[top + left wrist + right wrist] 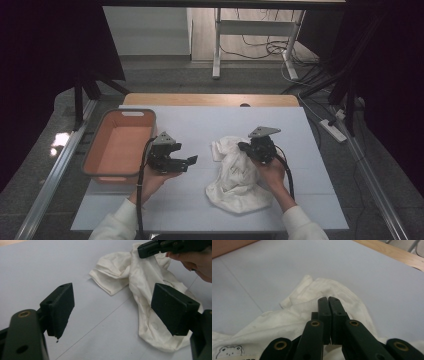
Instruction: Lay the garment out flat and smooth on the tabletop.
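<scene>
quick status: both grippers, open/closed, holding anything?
Left gripper: open, holding nothing, short of the white cloth.
Right gripper: jaws closed over the cloth; whether fabric is pinched cannot be told.

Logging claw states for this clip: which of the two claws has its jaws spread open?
The left claw, beside the orange basket, with bare table between its jaws. The right claw is closed over the white garment.

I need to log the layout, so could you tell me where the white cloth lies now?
In the high view the cloth lies crumpled on the table sheet, right of centre, under the right gripper and right of the left gripper.
</scene>
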A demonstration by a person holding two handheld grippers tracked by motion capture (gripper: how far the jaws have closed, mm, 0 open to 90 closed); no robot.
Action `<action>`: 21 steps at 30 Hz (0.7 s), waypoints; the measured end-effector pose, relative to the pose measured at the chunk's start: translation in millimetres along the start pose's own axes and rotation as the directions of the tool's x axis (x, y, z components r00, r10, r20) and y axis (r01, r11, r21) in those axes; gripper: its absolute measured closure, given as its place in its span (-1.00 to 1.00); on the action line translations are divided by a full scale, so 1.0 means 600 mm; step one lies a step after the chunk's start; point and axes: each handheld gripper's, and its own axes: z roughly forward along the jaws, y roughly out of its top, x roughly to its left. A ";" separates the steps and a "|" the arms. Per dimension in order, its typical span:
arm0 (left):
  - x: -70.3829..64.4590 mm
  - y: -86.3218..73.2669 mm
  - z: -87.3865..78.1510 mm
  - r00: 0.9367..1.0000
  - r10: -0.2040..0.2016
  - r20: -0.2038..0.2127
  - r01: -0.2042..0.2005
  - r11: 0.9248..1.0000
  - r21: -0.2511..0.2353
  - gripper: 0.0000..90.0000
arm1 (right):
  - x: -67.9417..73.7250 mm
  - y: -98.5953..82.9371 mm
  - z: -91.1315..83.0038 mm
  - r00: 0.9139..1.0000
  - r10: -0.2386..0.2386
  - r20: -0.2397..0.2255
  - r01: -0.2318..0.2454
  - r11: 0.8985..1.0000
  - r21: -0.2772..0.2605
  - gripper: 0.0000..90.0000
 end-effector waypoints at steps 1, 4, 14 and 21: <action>0.000 0.000 0.001 1.000 0.000 0.000 0.000 1.000 0.001 -0.57 | -0.005 -0.003 0.000 1.000 0.005 0.012 -0.005 1.000 0.004 0.96; -0.001 -0.001 0.002 1.000 0.001 0.002 -0.001 1.000 0.004 -0.57 | -0.021 -0.013 -0.001 0.999 0.031 0.044 -0.031 0.999 0.016 0.96; -0.005 -0.003 0.008 1.000 0.006 0.008 -0.006 1.000 0.017 -0.57 | -0.052 -0.029 -0.019 0.991 0.077 0.107 -0.079 0.997 0.019 0.96; -0.007 -0.004 0.014 1.000 0.009 0.013 -0.009 1.000 0.029 -0.57 | -0.060 -0.035 -0.027 0.993 0.101 0.067 -0.103 0.994 0.026 0.80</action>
